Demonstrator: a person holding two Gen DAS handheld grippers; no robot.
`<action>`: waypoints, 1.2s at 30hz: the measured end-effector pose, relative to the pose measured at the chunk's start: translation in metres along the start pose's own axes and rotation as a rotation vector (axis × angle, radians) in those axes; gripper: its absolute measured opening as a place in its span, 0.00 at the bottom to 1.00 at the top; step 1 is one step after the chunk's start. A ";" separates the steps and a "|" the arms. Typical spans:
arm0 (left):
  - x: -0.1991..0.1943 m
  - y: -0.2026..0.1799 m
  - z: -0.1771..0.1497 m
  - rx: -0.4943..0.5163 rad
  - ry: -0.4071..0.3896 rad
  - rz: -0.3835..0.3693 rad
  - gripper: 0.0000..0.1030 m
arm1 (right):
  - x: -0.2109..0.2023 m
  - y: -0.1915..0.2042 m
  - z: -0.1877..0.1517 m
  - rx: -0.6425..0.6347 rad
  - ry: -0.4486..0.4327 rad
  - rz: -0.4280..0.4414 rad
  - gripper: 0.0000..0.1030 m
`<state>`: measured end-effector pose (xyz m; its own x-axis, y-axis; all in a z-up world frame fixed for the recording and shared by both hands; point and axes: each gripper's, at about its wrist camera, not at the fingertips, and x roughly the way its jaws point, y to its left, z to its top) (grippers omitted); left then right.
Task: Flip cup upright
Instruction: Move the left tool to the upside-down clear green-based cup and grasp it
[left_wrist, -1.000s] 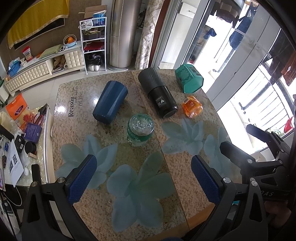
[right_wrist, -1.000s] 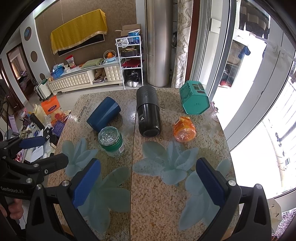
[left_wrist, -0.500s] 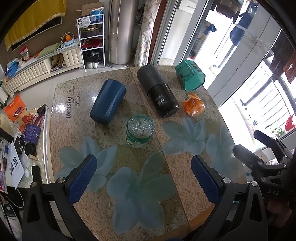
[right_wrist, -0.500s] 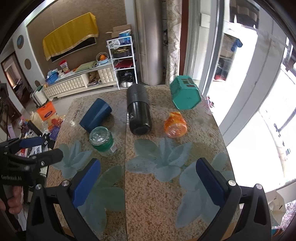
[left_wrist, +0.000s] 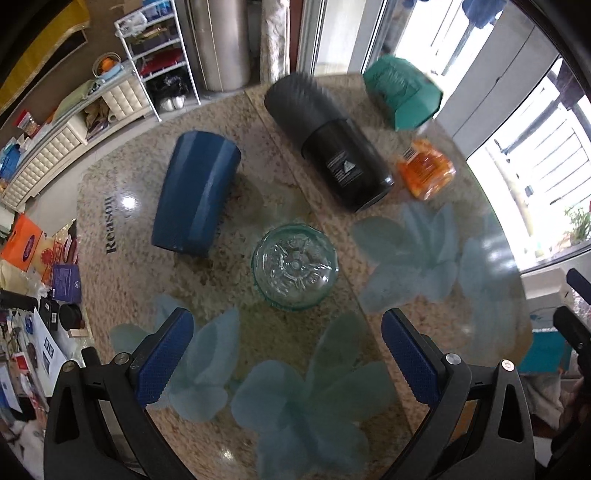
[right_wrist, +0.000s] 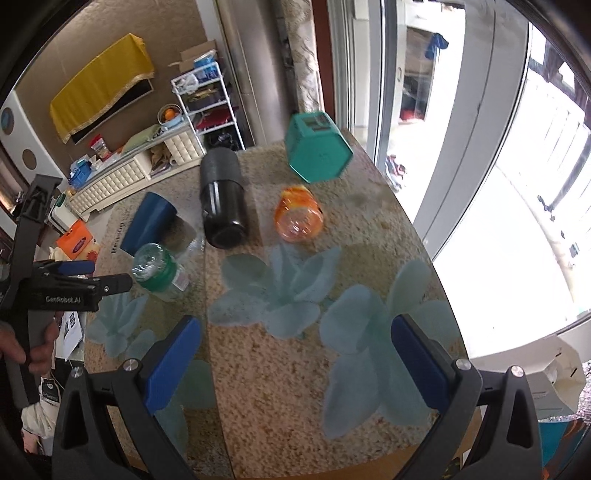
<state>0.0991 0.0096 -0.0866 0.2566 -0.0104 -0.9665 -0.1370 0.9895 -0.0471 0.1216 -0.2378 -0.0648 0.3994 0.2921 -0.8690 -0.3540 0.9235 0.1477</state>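
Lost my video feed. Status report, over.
Left gripper and right gripper open, empty. Clear green-banded cup inverted, untouched, ahead of left. Blue cup lying nearby.

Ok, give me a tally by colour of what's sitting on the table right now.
Dark blue: 1, cup on its side
Black: 1, flask on its side
Green: 2, hexagonal box, clear green-banded cup bottom-up
Orange: 1, small jar on its side
Total: 5
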 end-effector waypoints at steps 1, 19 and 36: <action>0.006 -0.001 0.003 0.006 0.016 0.003 0.99 | 0.003 -0.002 0.000 0.003 0.009 0.003 1.00; 0.079 -0.003 0.053 0.034 0.196 0.008 0.99 | 0.055 -0.010 0.015 -0.030 0.134 0.088 1.00; 0.107 0.000 0.063 -0.013 0.261 -0.028 0.68 | 0.058 -0.015 0.019 -0.010 0.150 0.071 1.00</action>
<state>0.1867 0.0172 -0.1740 0.0048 -0.0770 -0.9970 -0.1464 0.9862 -0.0768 0.1660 -0.2295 -0.1088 0.2420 0.3157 -0.9175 -0.3853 0.8991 0.2078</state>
